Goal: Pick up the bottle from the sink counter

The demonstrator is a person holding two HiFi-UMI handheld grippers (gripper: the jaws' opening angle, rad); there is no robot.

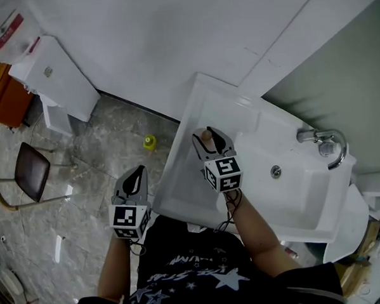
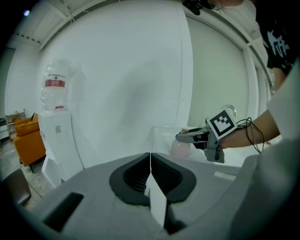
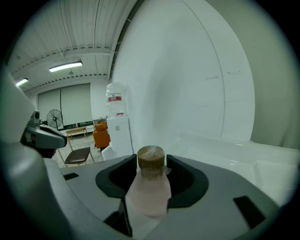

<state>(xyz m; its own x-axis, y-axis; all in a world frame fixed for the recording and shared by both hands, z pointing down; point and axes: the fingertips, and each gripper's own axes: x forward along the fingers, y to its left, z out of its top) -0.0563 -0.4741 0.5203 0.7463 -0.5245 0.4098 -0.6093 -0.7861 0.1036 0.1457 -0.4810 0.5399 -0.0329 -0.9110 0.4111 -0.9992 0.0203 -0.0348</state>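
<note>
A small pale pink bottle [image 1: 207,136] with a brown cap stands upright on the white sink counter [image 1: 192,173], left of the basin. My right gripper [image 1: 210,141] reaches over the counter with a jaw on each side of it. In the right gripper view the bottle [image 3: 149,190] fills the gap, its body against both jaws, so the right gripper [image 3: 151,174] is shut on it. My left gripper [image 1: 139,172] hangs off the counter's left edge, over the floor. Its jaws meet in a line, so the left gripper [image 2: 150,161] is shut and empty. From there I see the bottle [image 2: 180,149].
The basin [image 1: 294,193] with a drain [image 1: 275,171] and a chrome tap [image 1: 323,141] lies right of the bottle. A white wall runs behind. On the floor stand a water dispenser [image 1: 59,79], a brown chair [image 1: 32,169], an orange seat [image 1: 6,94] and a small yellow object [image 1: 149,141].
</note>
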